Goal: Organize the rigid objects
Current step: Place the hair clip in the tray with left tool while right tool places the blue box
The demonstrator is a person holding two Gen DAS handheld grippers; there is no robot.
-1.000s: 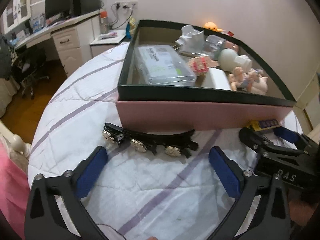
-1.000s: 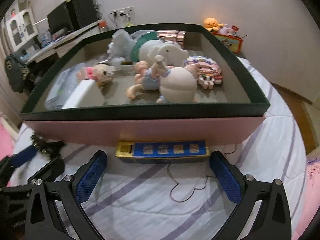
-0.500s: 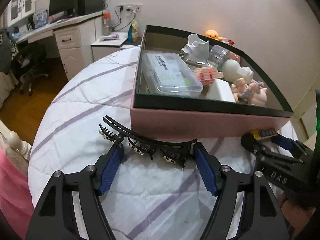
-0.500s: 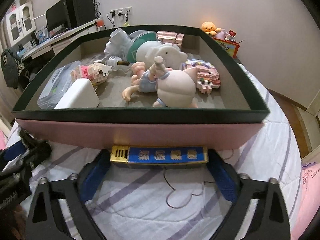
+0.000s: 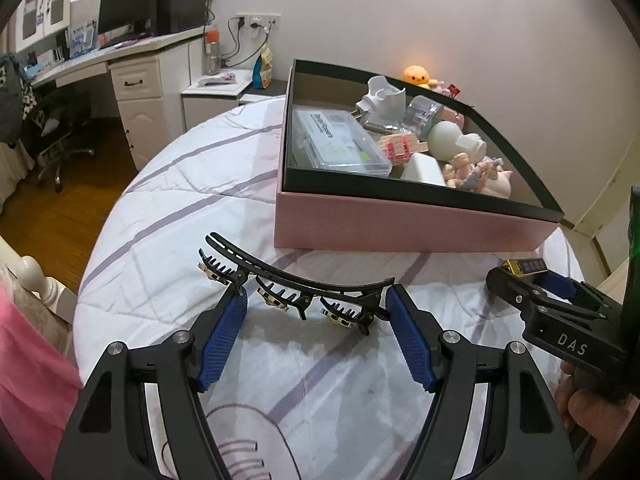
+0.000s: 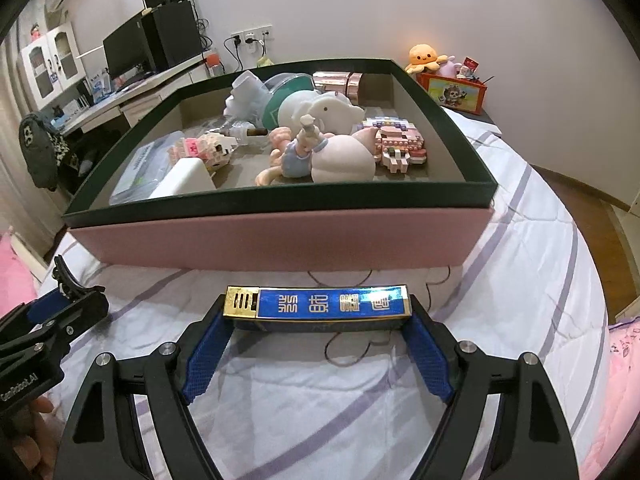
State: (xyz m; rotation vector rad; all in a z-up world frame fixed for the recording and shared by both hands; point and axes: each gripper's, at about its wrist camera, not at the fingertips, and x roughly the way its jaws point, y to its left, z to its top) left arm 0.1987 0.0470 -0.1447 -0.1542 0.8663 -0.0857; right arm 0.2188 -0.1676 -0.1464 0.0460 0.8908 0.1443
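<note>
L wrist: left gripper [image 5: 314,306] clamped endwise on black hair clip [image 5: 296,286], above striped bedsheet [image 5: 168,216], near pink box [image 5: 400,220] | R wrist: right gripper [image 6: 316,326] clamped on blue harmonica [image 6: 320,304] by both ends, before pink box [image 6: 280,240].

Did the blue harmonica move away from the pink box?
Yes. The blue harmonica, clamped in the right gripper, now sits nearer the camera, with a wider strip of sheet before the pink box.
</note>
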